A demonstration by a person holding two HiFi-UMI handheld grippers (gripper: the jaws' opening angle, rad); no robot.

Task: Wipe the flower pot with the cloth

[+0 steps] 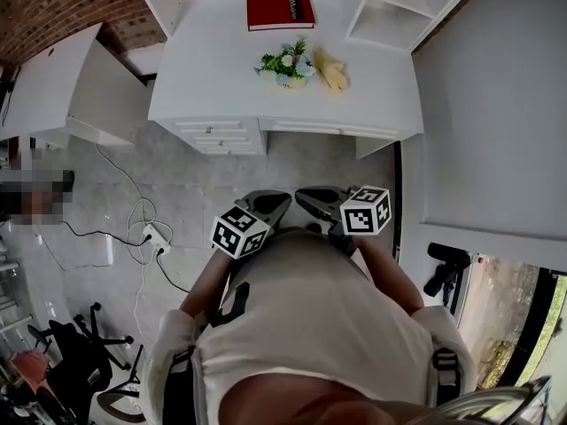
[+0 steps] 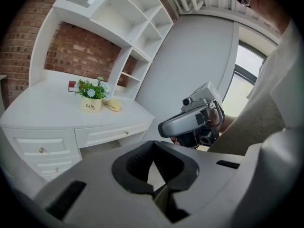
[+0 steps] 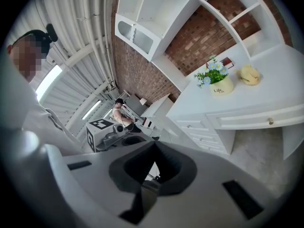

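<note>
A cream flower pot (image 1: 285, 65) with green leaves and small blue and white flowers stands on the white desk (image 1: 213, 69). A crumpled yellow cloth (image 1: 332, 72) lies just to its right. In the left gripper view the pot (image 2: 91, 103) and the cloth (image 2: 113, 105) sit far ahead on the desk, and in the right gripper view the pot (image 3: 221, 87) and cloth (image 3: 249, 74) do too. Both grippers are held close to the person's body, well short of the desk. The left gripper (image 1: 279, 204) and the right gripper (image 1: 310, 197) are shut and empty, jaws touching.
A red book (image 1: 280, 12) lies at the desk's back, and a white shelf unit (image 1: 399, 7) stands at its right end. Drawers (image 1: 219, 135) front the desk. Cables and a power strip (image 1: 155, 235) lie on the floor at left, with an office chair (image 1: 80, 343) beyond.
</note>
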